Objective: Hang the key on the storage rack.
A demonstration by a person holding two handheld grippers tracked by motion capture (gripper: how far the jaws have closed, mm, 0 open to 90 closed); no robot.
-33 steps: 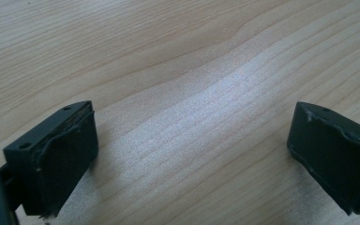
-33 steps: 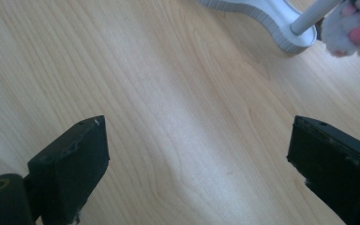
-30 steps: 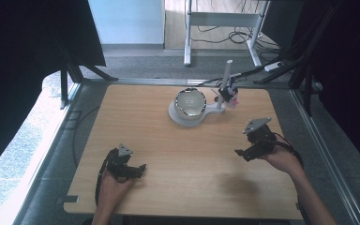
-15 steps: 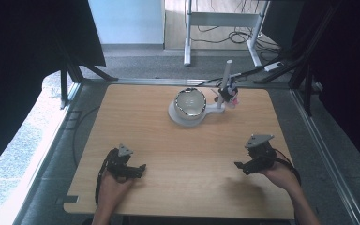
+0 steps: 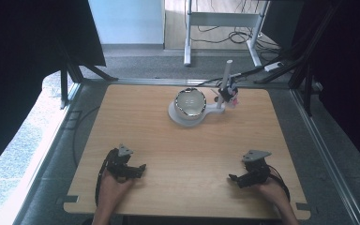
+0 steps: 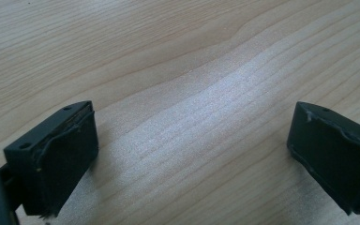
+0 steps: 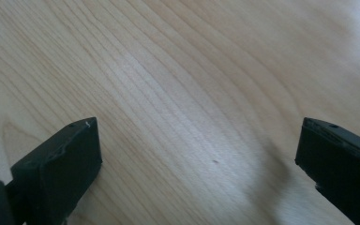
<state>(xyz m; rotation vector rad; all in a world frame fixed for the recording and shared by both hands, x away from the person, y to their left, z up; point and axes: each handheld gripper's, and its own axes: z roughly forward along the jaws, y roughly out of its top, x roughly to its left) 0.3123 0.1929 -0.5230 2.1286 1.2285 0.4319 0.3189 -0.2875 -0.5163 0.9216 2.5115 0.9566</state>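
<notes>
I hold the left gripper (image 5: pixel 138 168) at the near left of the wooden table (image 5: pixel 159 136), jaws spread over bare wood. My right gripper (image 5: pixel 234 178) sits near right, jaws just opened wide, nothing between. The bowl (image 5: pixel 190 103) stands far off, centre.

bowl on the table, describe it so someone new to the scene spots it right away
Start at the wooden table and look along its far edge, a little right of centre. There a white base carries the bowl: round, pale inside, with a dark patterned rim. The thin white post just to its right stands upright, so the bowl is the only round, open thing there.
</notes>
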